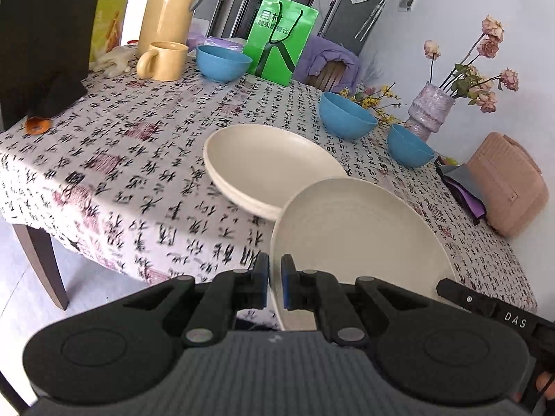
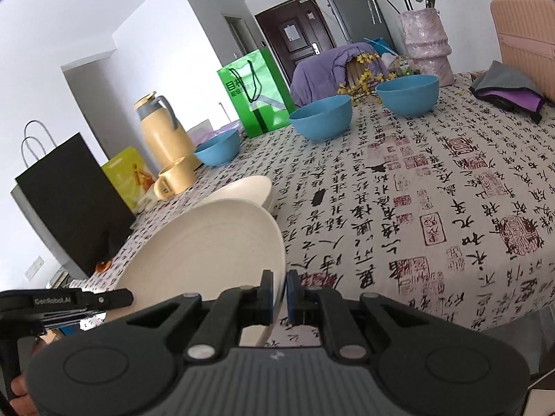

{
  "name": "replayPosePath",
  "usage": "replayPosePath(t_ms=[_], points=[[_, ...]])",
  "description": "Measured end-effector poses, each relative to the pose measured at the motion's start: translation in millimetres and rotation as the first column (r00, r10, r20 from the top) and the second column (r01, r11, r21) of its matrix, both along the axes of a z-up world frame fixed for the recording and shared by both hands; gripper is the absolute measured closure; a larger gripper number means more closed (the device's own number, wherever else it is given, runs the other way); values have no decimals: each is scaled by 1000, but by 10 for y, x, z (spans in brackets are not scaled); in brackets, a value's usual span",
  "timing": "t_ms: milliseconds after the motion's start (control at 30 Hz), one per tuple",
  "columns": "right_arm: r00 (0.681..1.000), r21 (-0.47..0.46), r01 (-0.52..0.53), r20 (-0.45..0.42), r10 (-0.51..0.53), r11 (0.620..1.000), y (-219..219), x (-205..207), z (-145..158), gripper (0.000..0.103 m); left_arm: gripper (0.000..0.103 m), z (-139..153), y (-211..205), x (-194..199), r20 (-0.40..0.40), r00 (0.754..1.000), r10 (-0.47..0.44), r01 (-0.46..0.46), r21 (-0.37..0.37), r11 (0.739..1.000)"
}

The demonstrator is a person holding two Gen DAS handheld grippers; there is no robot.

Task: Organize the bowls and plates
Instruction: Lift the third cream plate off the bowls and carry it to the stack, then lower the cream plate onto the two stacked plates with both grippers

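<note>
Gripping one cream plate (image 1: 360, 235) by opposite rims, my left claw (image 1: 274, 282) and my right claw (image 2: 280, 293) are both clamped on its edge. I hold it tilted above the patterned tablecloth (image 1: 131, 145), just beside the stacked plates (image 1: 263, 166). Three blue bowls (image 2: 322, 119) sit farther back.

We see bright, even daylight in both views. Motion blur smears the cloth print on the bench (image 1: 104, 159) in the left wrist view; the right is sharper. Soft shadow lies under the plate stack (image 1: 256, 166). Fisheye bends the edges, corners dark.
</note>
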State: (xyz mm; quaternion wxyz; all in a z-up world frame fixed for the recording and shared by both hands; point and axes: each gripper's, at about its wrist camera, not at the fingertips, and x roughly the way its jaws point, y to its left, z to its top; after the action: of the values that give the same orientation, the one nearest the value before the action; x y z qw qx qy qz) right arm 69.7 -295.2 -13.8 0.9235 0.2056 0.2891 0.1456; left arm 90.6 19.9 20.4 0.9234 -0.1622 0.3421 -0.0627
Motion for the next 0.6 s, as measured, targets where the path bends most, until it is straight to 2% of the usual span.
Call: replayPosePath(t_ms=[167, 267, 600], points=[[1000, -28, -25, -4, 24, 999, 122, -81, -20, 95, 95, -103, 86, -154, 7, 1000, 15, -16, 7, 1000], [999, -24, -34, -21, 34, 999, 191, -38, -47, 95, 95, -153, 175, -123, -19, 999, 35, -35, -6, 999], [996, -23, -86, -27, 85, 996, 441, 215, -45, 95, 95, -151, 420, -45, -14, 995, 102, -103, -16, 995]])
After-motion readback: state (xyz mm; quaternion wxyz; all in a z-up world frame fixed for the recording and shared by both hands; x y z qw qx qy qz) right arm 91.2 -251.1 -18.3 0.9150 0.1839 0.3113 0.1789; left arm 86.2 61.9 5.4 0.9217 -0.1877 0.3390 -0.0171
